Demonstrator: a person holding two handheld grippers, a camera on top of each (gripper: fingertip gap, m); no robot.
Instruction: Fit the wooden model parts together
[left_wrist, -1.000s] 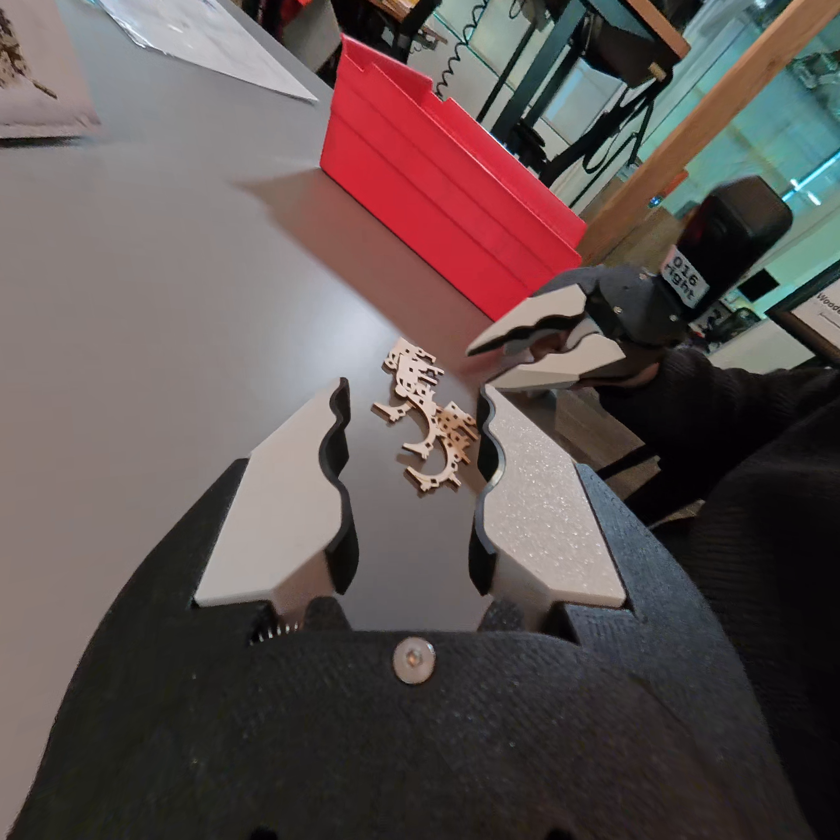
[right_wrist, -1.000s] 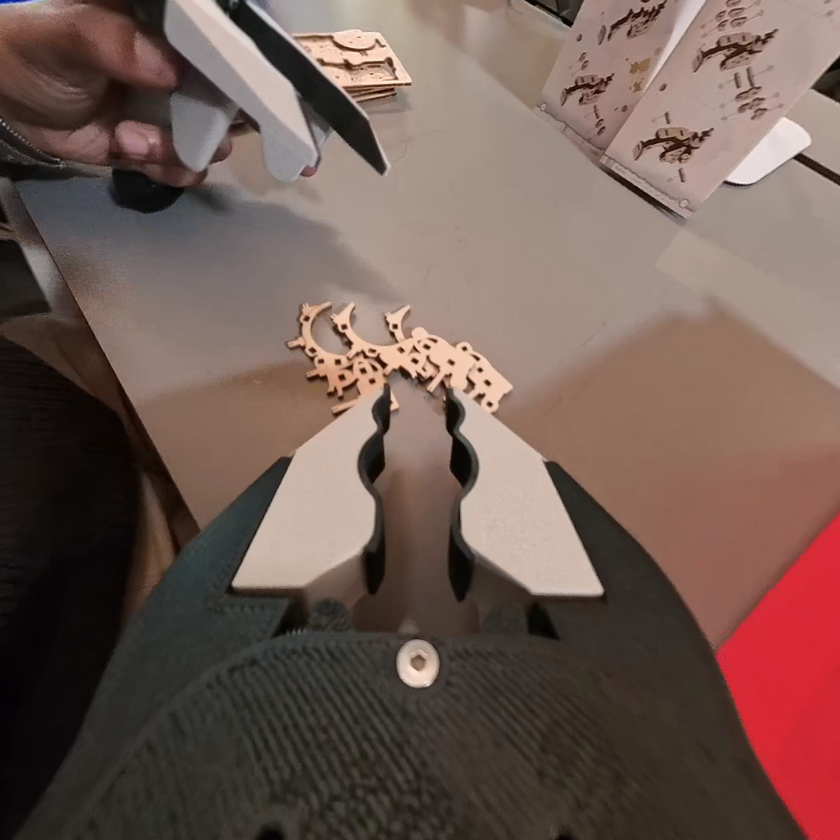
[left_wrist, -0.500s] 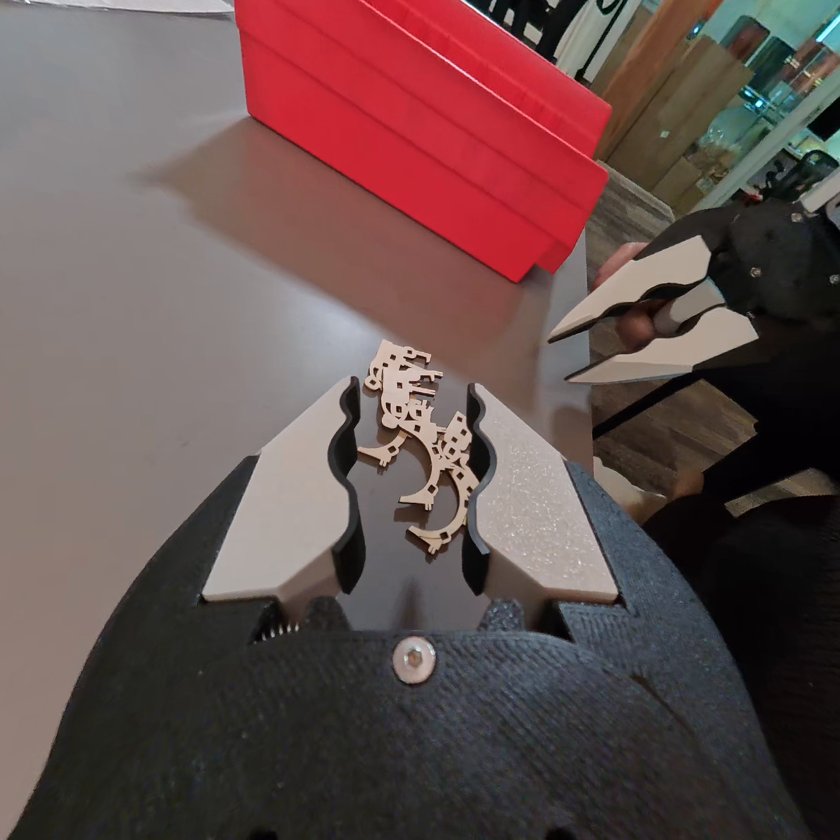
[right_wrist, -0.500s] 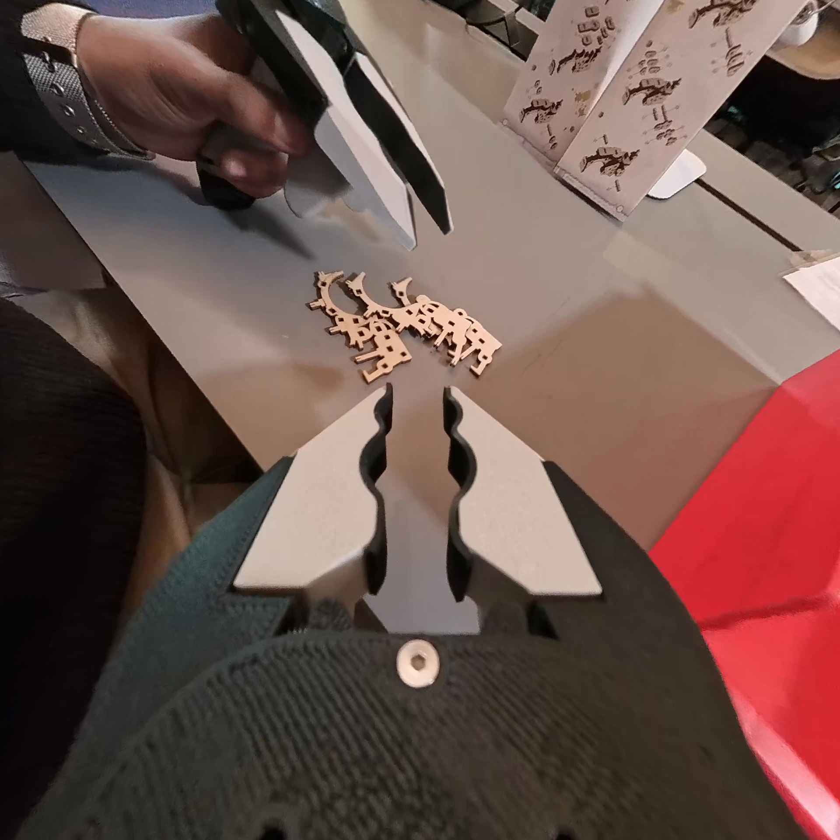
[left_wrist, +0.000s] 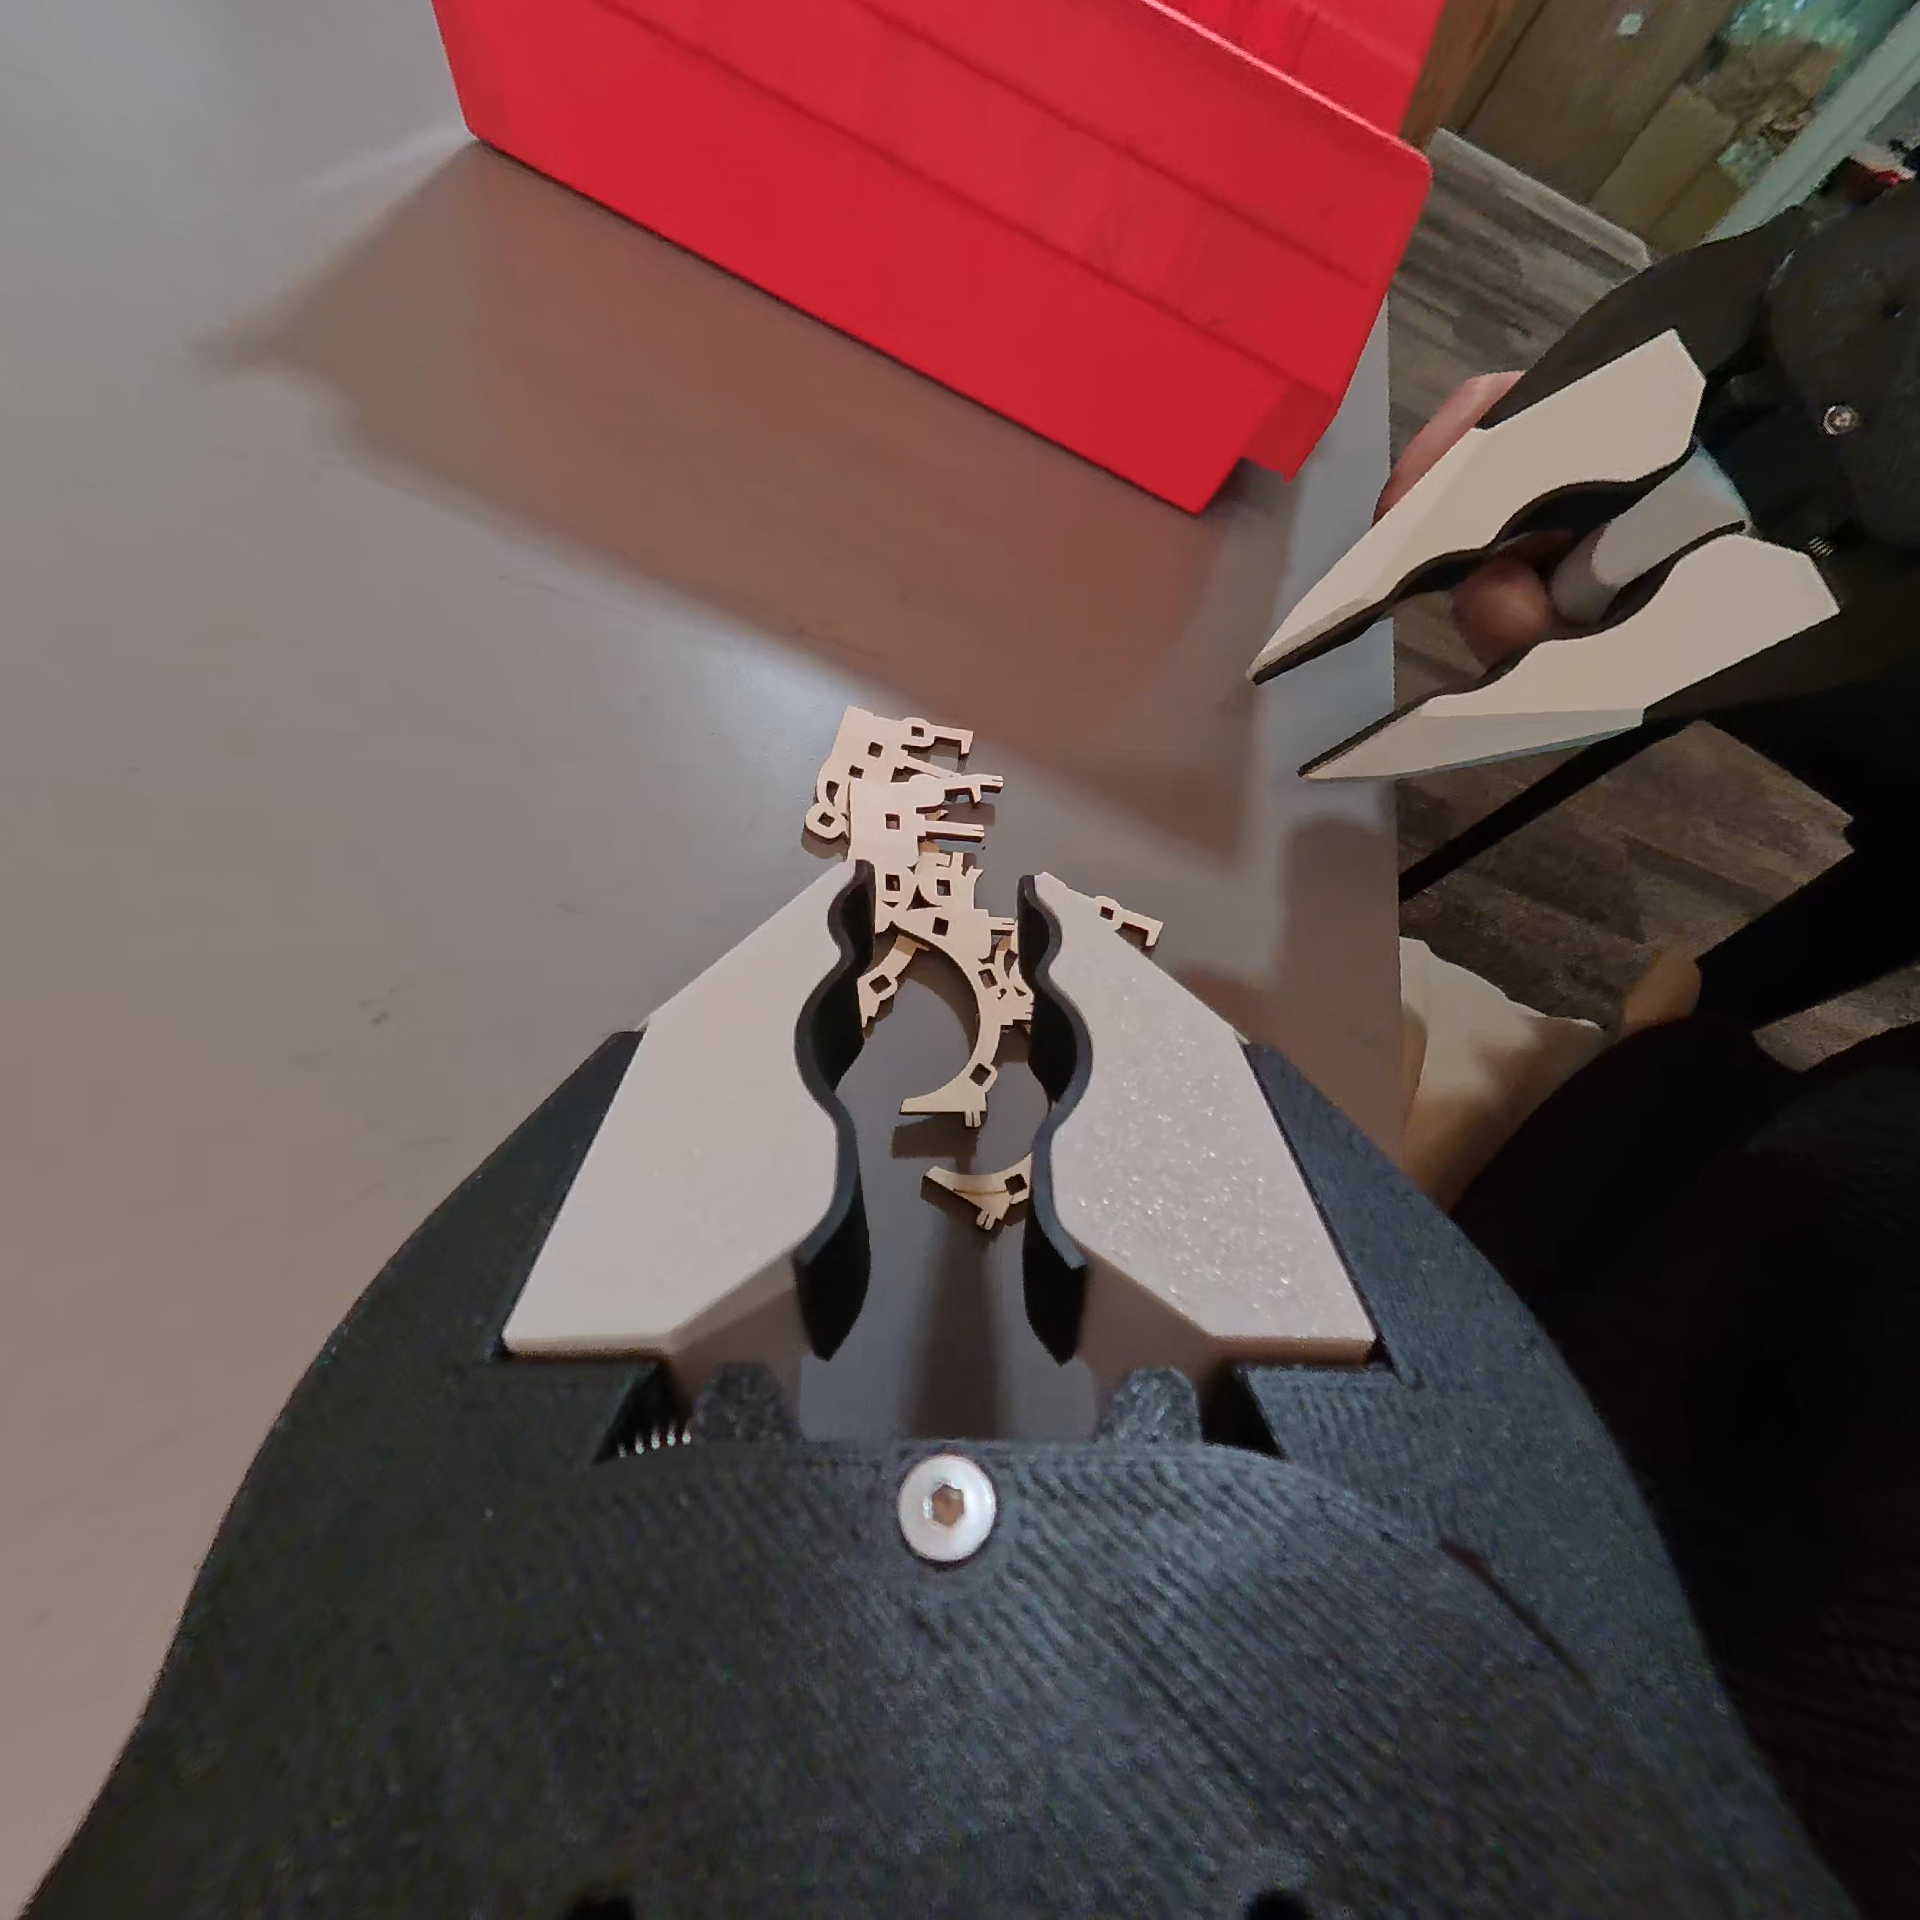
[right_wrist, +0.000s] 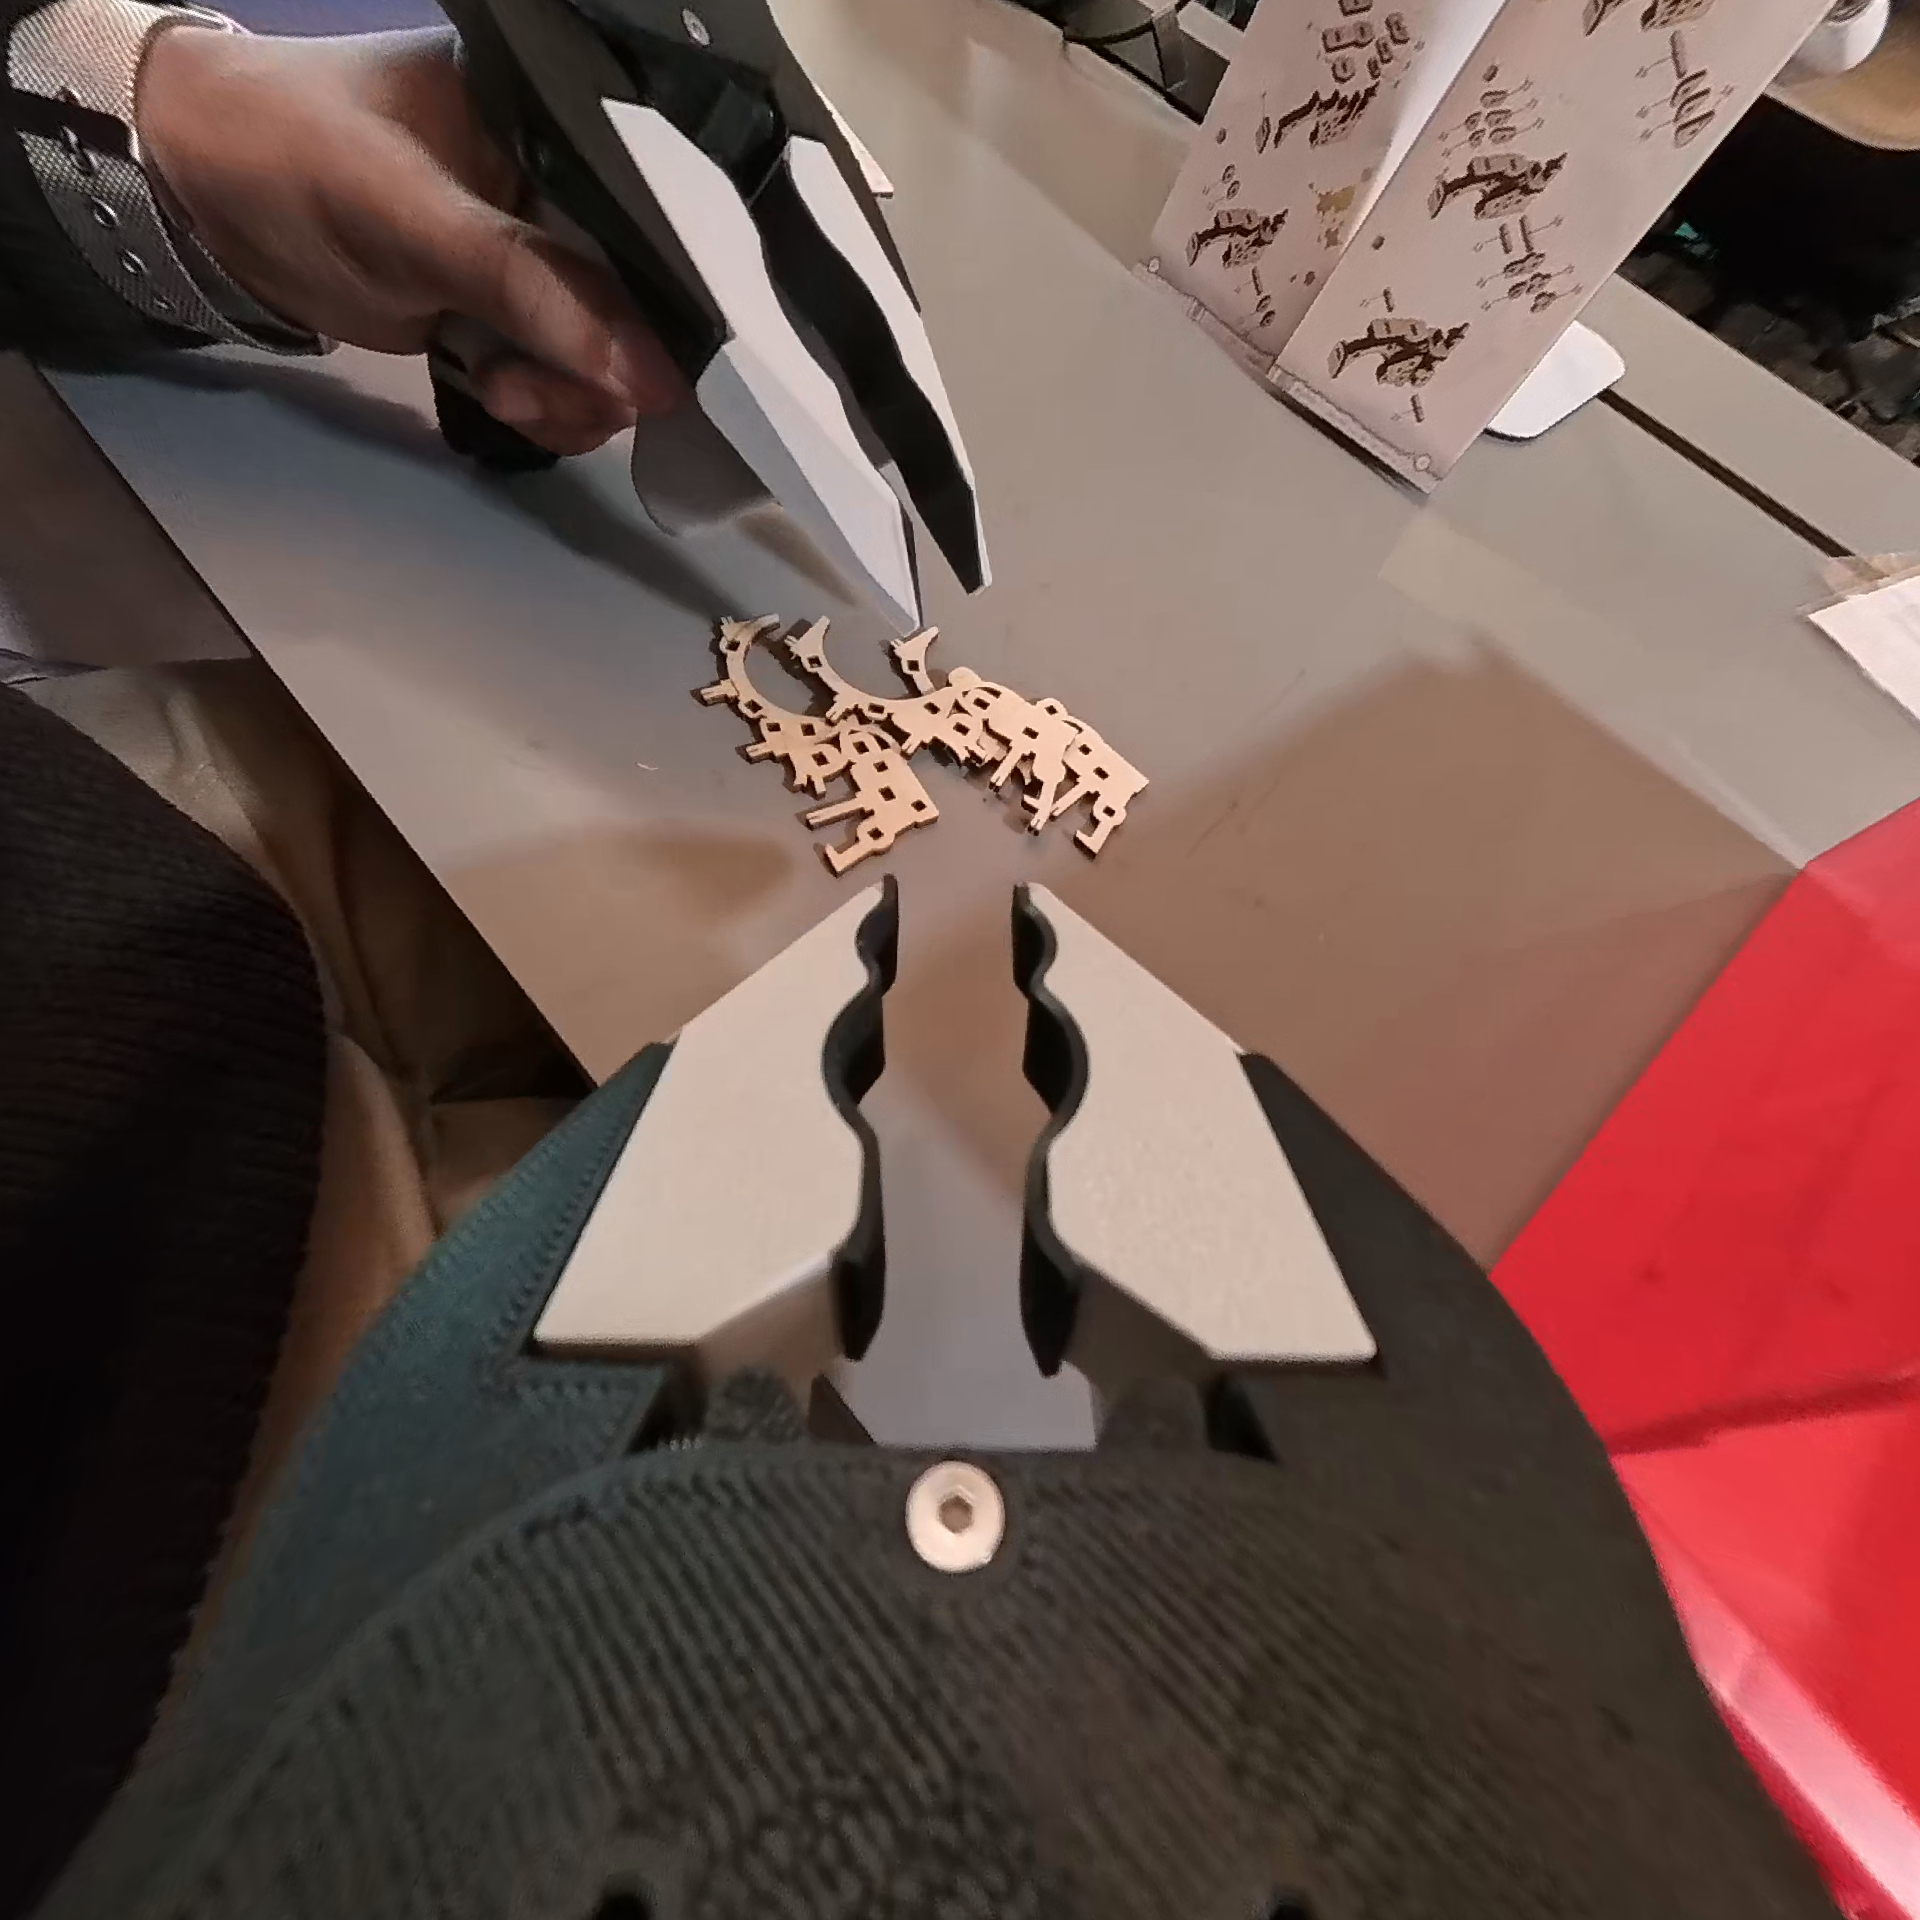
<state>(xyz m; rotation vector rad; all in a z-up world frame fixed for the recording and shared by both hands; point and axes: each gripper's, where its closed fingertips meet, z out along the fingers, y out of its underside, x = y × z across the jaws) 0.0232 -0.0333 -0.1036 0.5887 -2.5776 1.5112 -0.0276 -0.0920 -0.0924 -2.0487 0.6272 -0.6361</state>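
Several flat, light wooden model parts lie overlapping in a small pile near the front edge of the grey table. My left gripper is open and empty, and it hovers low over the pile with curved pieces showing between its fingers. My right gripper is open with a narrow gap and empty, a short way short of the parts. In the right wrist view the left gripper points down at the pile's far side. In the left wrist view the right gripper hangs off to the right, above the table edge.
A red bin stands behind the parts, and it also shows in the right wrist view. Upright instruction sheets on a white stand are at the back. A paper lies at the right. The table edge runs close to the parts.
My left gripper has come forward and down over the parts and its jaws have narrowed. My right gripper has drawn back from the pile, still open.
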